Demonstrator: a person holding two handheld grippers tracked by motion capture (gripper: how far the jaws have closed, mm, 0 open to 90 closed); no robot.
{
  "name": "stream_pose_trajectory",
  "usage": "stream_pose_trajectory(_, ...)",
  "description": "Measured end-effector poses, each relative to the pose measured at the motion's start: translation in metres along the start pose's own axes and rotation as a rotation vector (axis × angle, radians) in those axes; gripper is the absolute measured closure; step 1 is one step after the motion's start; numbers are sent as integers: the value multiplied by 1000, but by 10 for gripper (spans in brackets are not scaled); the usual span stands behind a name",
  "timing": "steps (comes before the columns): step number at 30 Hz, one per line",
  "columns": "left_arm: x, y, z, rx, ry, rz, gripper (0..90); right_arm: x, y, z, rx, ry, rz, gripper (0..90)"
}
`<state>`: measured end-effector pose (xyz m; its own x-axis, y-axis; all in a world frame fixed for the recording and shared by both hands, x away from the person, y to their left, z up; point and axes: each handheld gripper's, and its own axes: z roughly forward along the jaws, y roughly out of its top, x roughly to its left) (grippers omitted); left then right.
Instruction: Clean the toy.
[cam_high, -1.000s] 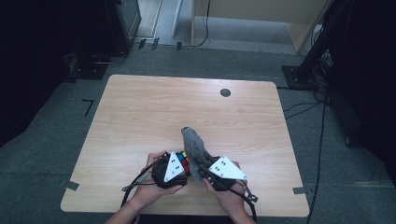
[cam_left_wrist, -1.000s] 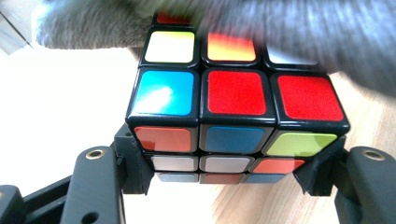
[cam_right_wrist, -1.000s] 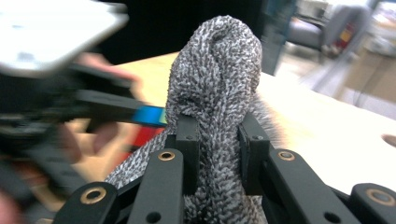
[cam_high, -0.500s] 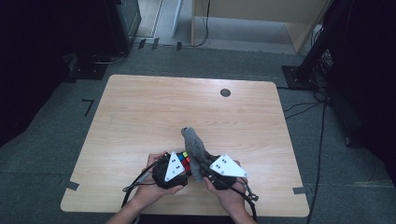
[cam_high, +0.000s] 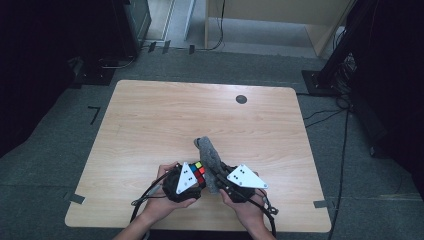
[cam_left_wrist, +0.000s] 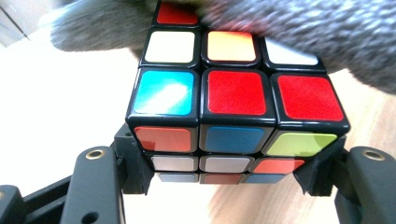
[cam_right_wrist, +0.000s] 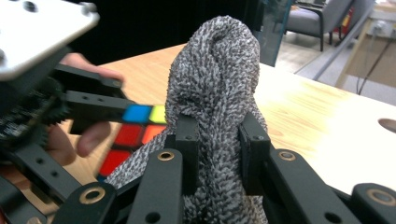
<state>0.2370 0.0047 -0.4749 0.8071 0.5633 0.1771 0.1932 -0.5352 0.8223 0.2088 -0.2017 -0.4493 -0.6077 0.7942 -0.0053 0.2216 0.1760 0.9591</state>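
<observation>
Two tools, one cube: wiping without losing the grip

Two tools are busy at the near edge of the table (cam_high: 150, 120), a little right of its middle. The left tool (cam_left_wrist: 229, 175) has its jaws clamped on the lower layers of a puzzle cube (cam_left_wrist: 236, 93), pads pressing in from both sides. The right tool (cam_right_wrist: 217, 154) is squeezed shut around a bunched grey knit cloth (cam_right_wrist: 219, 79), which stands up out of the jaws. In the high view the cloth (cam_high: 209, 156) leans over the cube (cam_high: 199, 172) from the right, and in the left tool's view it drapes across the cube's far top edge, touching it.

This looks like a wipe-down of the cube. For that to go well, the person probably wants to:

- keep the left tool steady so the cube doesn't twist out; it is pinched low, so sideways shoves on the top layer could lever it
- drag the cloth across one face at a time with light pressure
- hold the cloth close to the rubbing spot, since a floppy wad smears more than it cleans
- rotate the cube rather than reach round it.
</observation>
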Motion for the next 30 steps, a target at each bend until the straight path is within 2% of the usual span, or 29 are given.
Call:
stream_pose_trajectory(2, -1, 0, 2, 23, -25, 0, 343, 14, 0, 1, -7, 59, -47, 746)
stream_pose_trajectory(4, -4, 0, 4, 34, -25, 16, 343, 29, 0, 5, 6, 87, -119, 745)
stream_pose_trajectory(5, -9, 0, 5, 39, -16, 40, 343, 34, -1, 7, 18, 93, -134, 745)
stream_pose_trajectory(8, -9, 1, 5, 35, -19, 42, 343, 32, -1, 7, 19, 93, -109, 747)
stream_pose_trajectory(9, -8, 1, 4, 28, -18, 39, 343, 27, -1, 7, 10, 81, -82, 748)
stream_pose_trajectory(10, -5, 1, 2, 22, -21, 32, 343, 13, 0, 4, 4, 24, -47, 750)
stream_pose_trajectory(12, -2, 0, 1, 20, -16, 21, 343, 2, -1, 2, 2, 6, -9, 751)
stream_pose_trajectory(15, 0, 0, 2, 22, -15, 8, 343, 4, -2, 0, 0, 26, -14, 750)
stream_pose_trajectory(17, -3, 0, 3, 30, -20, 16, 343, 16, -2, 2, -2, 74, -64, 749)
stream_pose_trajectory(18, -7, 0, 5, 37, -23, 35, 343, 31, -2, 4, 11, 99, -123, 749)
stream_pose_trajectory(19, -9, 0, 5, 37, -23, 42, 343, 34, -2, 6, 16, 104, -137, 749)
stream_pose_trajectory(20, -9, 0, 5, 36, -29, 44, 343, 33, -2, 6, 17, 102, -127, 750)
stream_pose_trajectory(22, -9, 1, 4, 32, -30, 43, 343, 24, -1, 6, 10, 87, -80, 751)
stream_pose_trajectory(23, -9, 1, 4, 26, -28, 41, 343, 24, -1, 6, 10, 87, -80, 751)
stream_pose_trajectory(24, -8, 1, 3, 19, -29, 37, 343, 10, -1, 3, 3, 33, -47, 752)
stream_pose_trajectory(25, -6, 1, 2, 17, -33, 35, 343, 4, 0, 1, 3, 11, -30, 752)
stream_pose_trajectory(29, 0, 0, -1, 4, -27, 14, 343, -3, -1, -3, 3, -15, -34, 752)
stream_pose_trajectory(30, 0, 0, 0, 11, -28, 13, 343, 5, -1, -3, -1, 20, -48, 751)
